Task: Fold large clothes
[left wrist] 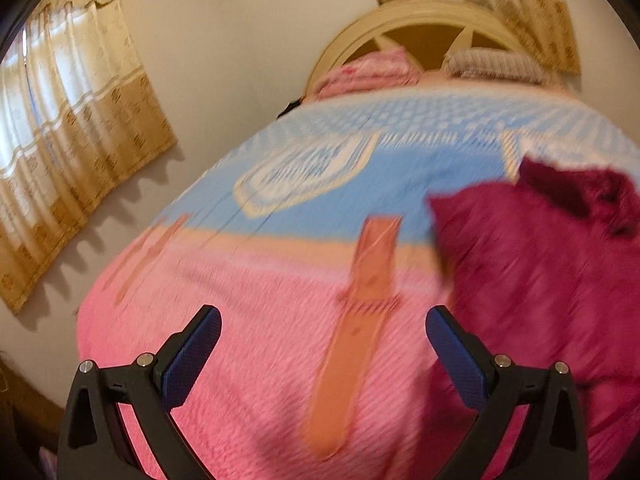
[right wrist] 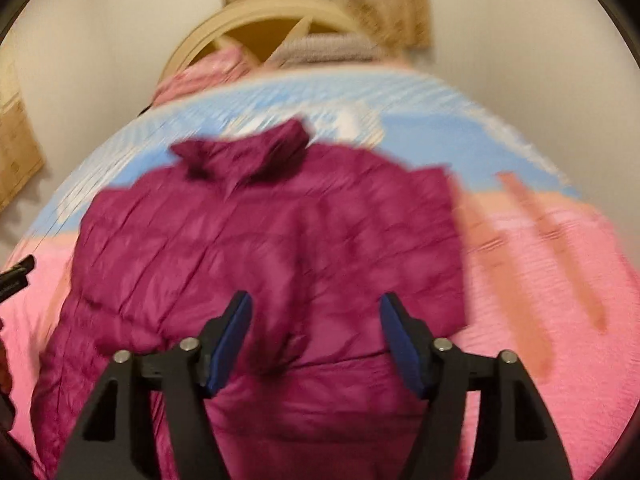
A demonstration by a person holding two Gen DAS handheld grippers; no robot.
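Magenta quilted nylon, puffy and channel-stitched: a padded jacket (right wrist: 260, 240) is seen spread on the bed, over a pink-and-blue patterned bedspread (right wrist: 540, 280). In the right wrist view the jacket's stand-up collar (right wrist: 276, 140) lies at 12 o'clock and the hem end runs down to 6 o'clock, under the claw. So the long axis is judged to run roughly 12-to-6, in line w/ the right claw's pointing direction.

The right claw (right wrist: 316, 336) is seen w/ its blue pads apart; jacket fabric shows in the gap, but no pad can be seen pressing on it, so nothing is judged held. Blur makes contact hard to rule out fully.

The left claw (left wrist: 324, 344) is also seen apart, wider, w/ only pink bedspread and an orange stripe (left wrist: 352, 340) between the pads. From that view the jacket (left wrist: 540, 260) lies at approx. 2 o'clock, off to the right, its near edge just beside the right-hand pad but not between the two.

Judgement: the right claw is the nearer one, directly over the jacket's lower part; the left claw would need to be brought across toward 2–3 o'clock before a side edge could be taken. A wooden arched headboard (right wrist: 256, 20) w/ pillows is seen at 12 o'clock, well apart from the jacket.
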